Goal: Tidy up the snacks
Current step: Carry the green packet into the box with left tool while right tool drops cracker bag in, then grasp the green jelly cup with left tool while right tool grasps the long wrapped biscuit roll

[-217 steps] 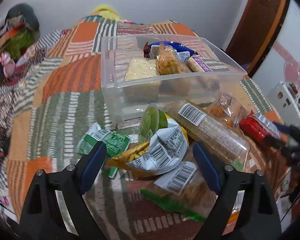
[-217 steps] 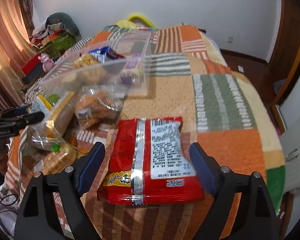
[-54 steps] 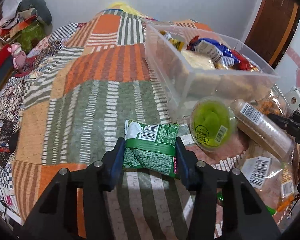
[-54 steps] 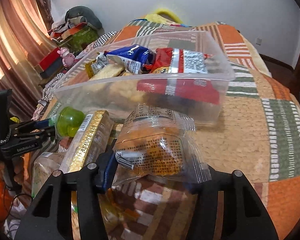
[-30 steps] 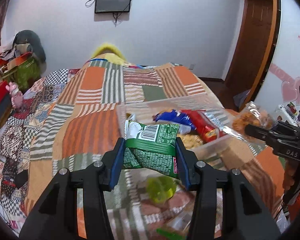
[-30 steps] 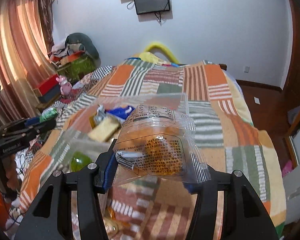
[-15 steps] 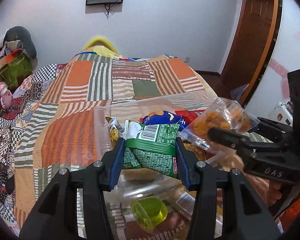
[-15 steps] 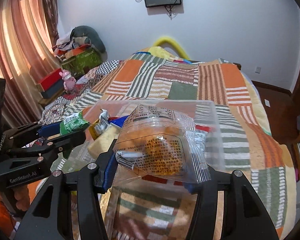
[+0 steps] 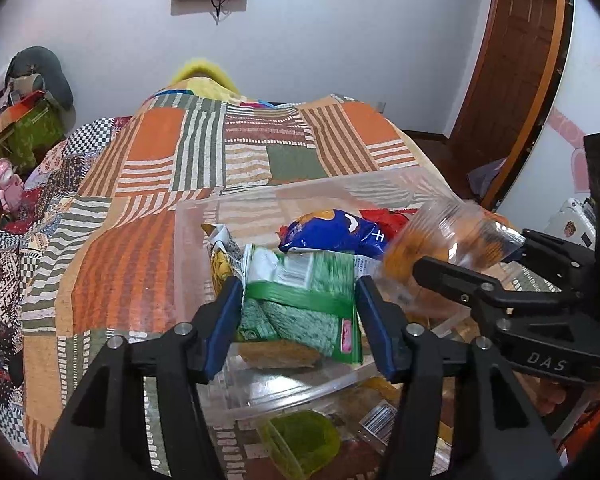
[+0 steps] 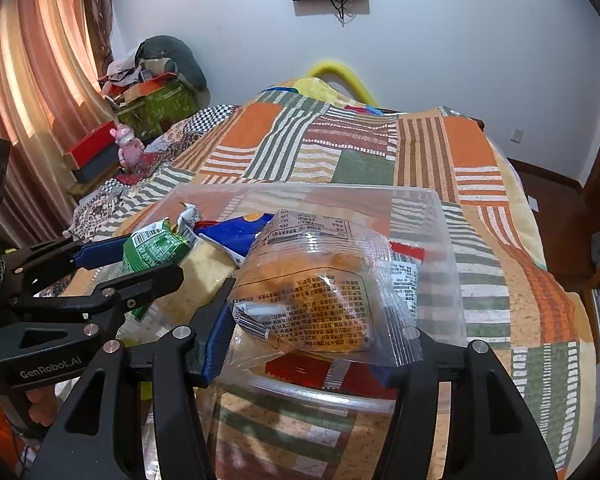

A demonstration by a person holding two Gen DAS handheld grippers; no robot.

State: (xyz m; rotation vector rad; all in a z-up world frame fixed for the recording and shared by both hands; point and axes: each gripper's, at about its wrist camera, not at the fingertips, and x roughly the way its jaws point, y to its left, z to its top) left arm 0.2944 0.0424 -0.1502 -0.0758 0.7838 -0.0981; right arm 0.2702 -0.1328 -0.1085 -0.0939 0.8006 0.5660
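quilt (image 10: 500, 184): orange/green/cream striped patchwork | bin (image 10: 444, 248) on quilt: clear | packet (image 9: 300, 300) over bin: green, white top | bag (image 10: 320, 292) over bin: clear, orange contents | pouch (image 9: 332, 236) in bin: blue | gripper pads (image 9: 224, 320): blue

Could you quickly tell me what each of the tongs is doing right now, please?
Left tongs: shut on the green foil snack packet.
Right tongs: shut on the clear bag of orange snacks.

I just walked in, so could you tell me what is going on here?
A person is sorting snacks into a clear bin on a bed. The left gripper holds a green packet over the bin, and the right gripper holds a clear bag of orange snacks above it too. Neither is released yet.
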